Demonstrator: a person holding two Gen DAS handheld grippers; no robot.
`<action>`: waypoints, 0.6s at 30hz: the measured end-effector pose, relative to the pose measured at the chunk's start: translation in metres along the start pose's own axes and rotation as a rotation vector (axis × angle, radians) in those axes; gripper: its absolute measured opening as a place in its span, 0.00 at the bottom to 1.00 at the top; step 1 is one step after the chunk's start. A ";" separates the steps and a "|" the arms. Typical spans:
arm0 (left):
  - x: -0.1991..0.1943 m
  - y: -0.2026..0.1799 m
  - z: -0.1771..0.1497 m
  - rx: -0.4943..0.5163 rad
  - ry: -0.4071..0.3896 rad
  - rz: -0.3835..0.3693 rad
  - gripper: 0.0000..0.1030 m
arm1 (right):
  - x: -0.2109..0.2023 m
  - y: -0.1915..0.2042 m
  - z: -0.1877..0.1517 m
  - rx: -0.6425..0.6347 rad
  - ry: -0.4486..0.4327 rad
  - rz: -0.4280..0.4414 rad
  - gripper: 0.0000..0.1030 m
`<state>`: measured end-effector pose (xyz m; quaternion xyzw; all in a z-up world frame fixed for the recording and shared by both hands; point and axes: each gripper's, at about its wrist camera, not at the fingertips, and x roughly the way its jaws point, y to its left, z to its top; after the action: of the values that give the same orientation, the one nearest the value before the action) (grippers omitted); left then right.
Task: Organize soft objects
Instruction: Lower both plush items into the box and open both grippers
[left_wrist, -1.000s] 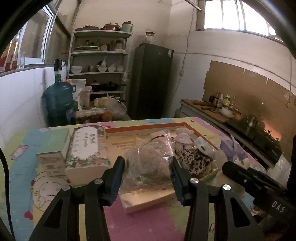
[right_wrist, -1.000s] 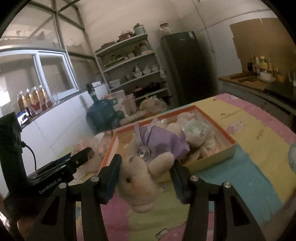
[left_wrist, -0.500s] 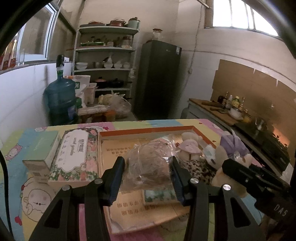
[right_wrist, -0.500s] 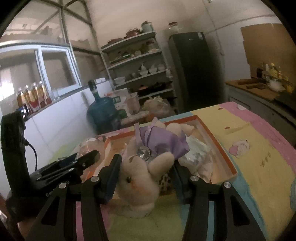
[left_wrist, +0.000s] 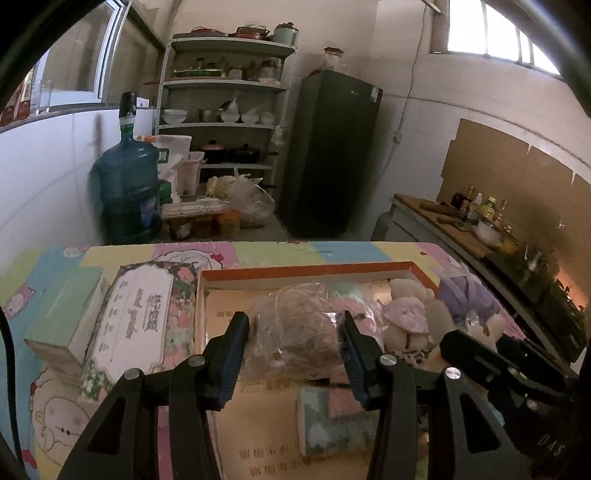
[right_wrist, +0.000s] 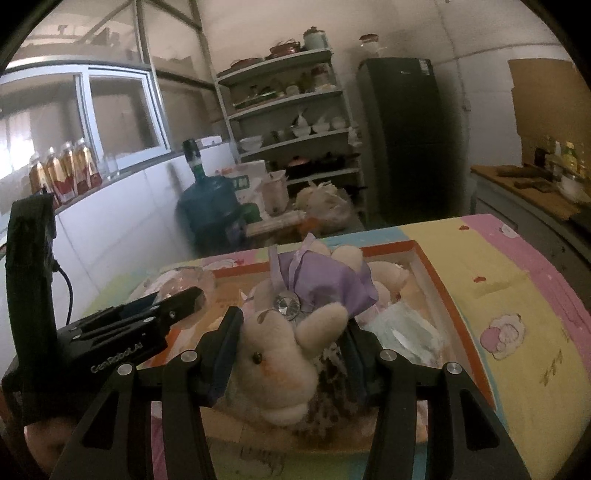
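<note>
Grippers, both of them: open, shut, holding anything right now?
Left gripper: closed on a plastic-wrapped brown soft item, over the orange-rimmed box.
Right gripper: closed on a cream plush bunny in a purple dress.

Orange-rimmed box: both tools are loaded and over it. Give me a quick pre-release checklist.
1. Left tool grips the bagged soft item: ok.
2. Right tool grips the plush bunny: ok.
3. Both loads are over the orange-rimmed box: ok.
4. Free floor under the bagged item: ok, bare printed cardboard shows.
5. Free spot under the bunny: not ok, other soft toys crowd that side.
6. Height above the box floor: cannot tell.
</note>
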<state>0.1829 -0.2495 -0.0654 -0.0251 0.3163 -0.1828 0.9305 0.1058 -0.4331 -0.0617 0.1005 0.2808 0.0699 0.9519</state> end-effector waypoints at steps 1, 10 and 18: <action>0.003 0.000 0.002 0.001 0.001 0.002 0.47 | 0.002 0.001 0.000 -0.003 0.003 0.000 0.51; 0.027 0.004 0.005 -0.008 0.055 -0.001 0.47 | 0.027 0.000 0.003 -0.027 0.055 0.012 0.51; 0.042 0.005 0.002 -0.012 0.082 -0.007 0.47 | 0.039 -0.001 0.002 -0.031 0.075 0.017 0.52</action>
<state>0.2162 -0.2602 -0.0883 -0.0244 0.3554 -0.1848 0.9159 0.1393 -0.4267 -0.0800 0.0856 0.3143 0.0861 0.9415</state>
